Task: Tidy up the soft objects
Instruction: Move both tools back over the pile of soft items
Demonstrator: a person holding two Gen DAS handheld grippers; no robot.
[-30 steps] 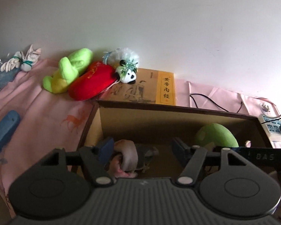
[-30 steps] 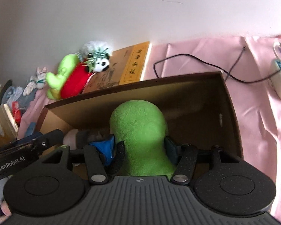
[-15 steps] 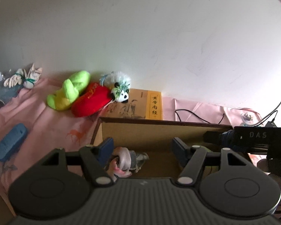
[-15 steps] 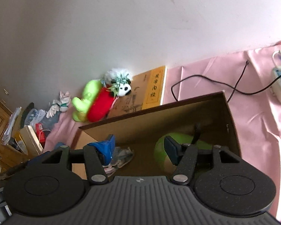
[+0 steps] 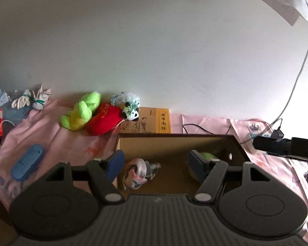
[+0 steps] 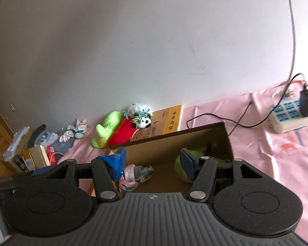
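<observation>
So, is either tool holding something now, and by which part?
Nothing is held. The left tool and right tool are both open and empty above the brown cardboard box.

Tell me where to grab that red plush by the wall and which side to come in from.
Grip the red plush across its fat bulging middle, coming from above on the near side. The green plush crowds its left, the panda and book its right, and the wall sits behind, so only the top and front look free.
</observation>
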